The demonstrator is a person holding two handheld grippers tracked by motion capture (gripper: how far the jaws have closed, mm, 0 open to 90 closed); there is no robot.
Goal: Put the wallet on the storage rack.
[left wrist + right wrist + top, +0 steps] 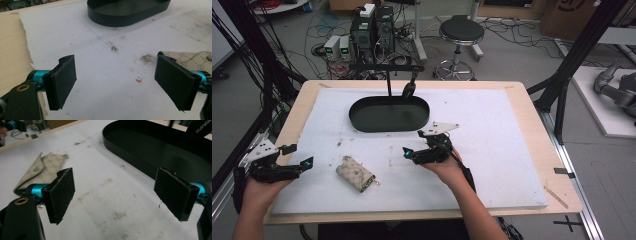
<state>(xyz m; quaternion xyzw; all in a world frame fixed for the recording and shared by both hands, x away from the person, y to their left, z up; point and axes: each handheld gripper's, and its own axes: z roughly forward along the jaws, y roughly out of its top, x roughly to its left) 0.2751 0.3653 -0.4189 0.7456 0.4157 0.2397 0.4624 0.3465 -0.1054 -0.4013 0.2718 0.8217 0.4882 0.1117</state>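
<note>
Fingers (pixel 62 82) of the left gripper (pixel 297 156) are being held wide apart with nothing between them, and those (pixel 61 195) of the right gripper (pixel 413 145) are likewise being held apart and empty. Between the two grippers, the patterned pouch (pixel 356 173) is lying flat on the white sheet of the table (pixel 522 165), untouched. Nothing is yet being grasped; the black oval tray (pixel 389 114) beyond is sitting empty, so the work is judged barely begun. Part of the pouch is being hidden behind one finger in each gripper view.

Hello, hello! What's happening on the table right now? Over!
Left gripper open, empty. Right gripper open, empty. Pouch flat on the white mat between them, untouched. Nothing in the way.
</note>
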